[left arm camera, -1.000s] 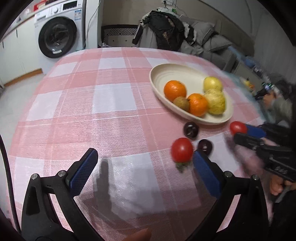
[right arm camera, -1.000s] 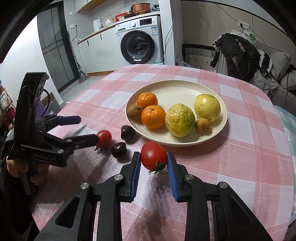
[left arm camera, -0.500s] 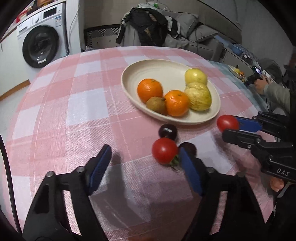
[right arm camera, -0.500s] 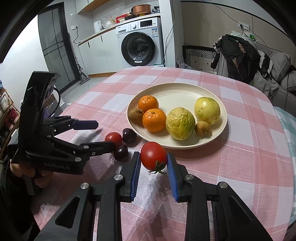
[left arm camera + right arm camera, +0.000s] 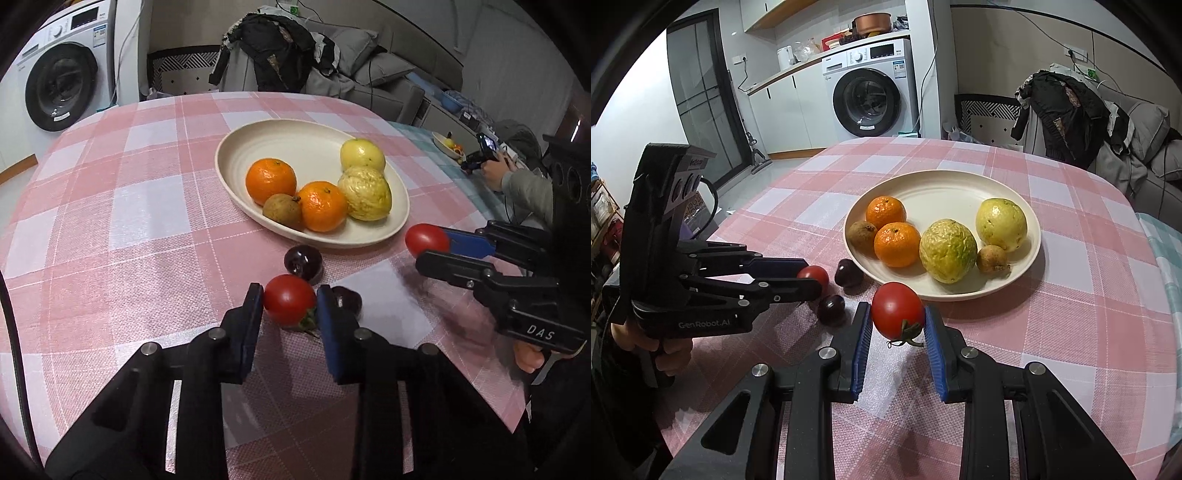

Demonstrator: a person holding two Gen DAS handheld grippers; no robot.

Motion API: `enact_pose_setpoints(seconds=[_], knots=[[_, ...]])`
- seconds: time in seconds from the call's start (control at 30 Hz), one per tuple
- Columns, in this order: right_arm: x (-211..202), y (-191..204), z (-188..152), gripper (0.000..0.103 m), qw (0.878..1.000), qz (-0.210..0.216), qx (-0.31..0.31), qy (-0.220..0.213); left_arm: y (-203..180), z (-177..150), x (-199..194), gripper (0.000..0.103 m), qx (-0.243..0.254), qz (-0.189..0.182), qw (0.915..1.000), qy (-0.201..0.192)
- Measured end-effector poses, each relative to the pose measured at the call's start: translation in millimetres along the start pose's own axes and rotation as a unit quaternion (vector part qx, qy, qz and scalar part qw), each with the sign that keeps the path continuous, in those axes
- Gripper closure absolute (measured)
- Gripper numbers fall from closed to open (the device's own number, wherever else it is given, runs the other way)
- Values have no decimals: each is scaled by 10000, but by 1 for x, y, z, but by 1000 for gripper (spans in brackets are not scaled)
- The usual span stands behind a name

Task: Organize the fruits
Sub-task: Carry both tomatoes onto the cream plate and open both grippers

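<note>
My left gripper [image 5: 290,295] is shut on a red tomato [image 5: 286,302] that sits low on the checked cloth, between two dark round fruits [image 5: 303,258] [image 5: 350,300]. In the right wrist view the same left gripper [image 5: 813,276] comes in from the left with that tomato [image 5: 813,274]. My right gripper [image 5: 897,315] is shut on a second red tomato [image 5: 897,308], stem down, just in front of the cream plate [image 5: 960,177]. The plate [image 5: 229,147] holds two oranges, two yellow-green fruits and small brown ones.
The round table's near edge lies just under both grippers. A washing machine [image 5: 868,98] stands behind, and a chair draped with dark clothes [image 5: 280,48] is at the far side. Another person's hands [image 5: 496,171] hold a device at the far right.
The left gripper moved in over the tomato and its jaws went from wide open to closed on it. The right gripper and its tomato stayed still.
</note>
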State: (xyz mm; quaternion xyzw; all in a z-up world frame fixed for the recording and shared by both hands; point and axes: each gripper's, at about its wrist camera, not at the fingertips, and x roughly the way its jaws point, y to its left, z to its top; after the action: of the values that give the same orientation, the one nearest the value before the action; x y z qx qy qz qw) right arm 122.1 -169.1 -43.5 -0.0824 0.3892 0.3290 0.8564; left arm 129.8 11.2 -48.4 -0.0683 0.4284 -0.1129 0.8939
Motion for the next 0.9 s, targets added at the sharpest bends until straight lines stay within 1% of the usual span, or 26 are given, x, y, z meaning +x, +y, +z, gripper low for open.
enact_pose_setpoints(seconds=[0.2,0.33,0.43,0.77,0.9], knots=[[-1,0,2,74,10000,10,39,-75,3,4,-14,76,-56,-13,9997,-243],[-5,-2,5,74,9998,-9,85,-206,2,9,-22,76,-106,-22,9990,-443],[-5,-6,8,74,9995,-72,145,-264,-2,14,-25,76,-97,-44,9984,-555],[1,-24,10,74,9982,-329,369,-343,-21,31,-9,76,45,-233,9978,-625],[4,-27,12,74,9977,-411,381,-386,-28,37,-2,76,110,-218,9977,-635]])
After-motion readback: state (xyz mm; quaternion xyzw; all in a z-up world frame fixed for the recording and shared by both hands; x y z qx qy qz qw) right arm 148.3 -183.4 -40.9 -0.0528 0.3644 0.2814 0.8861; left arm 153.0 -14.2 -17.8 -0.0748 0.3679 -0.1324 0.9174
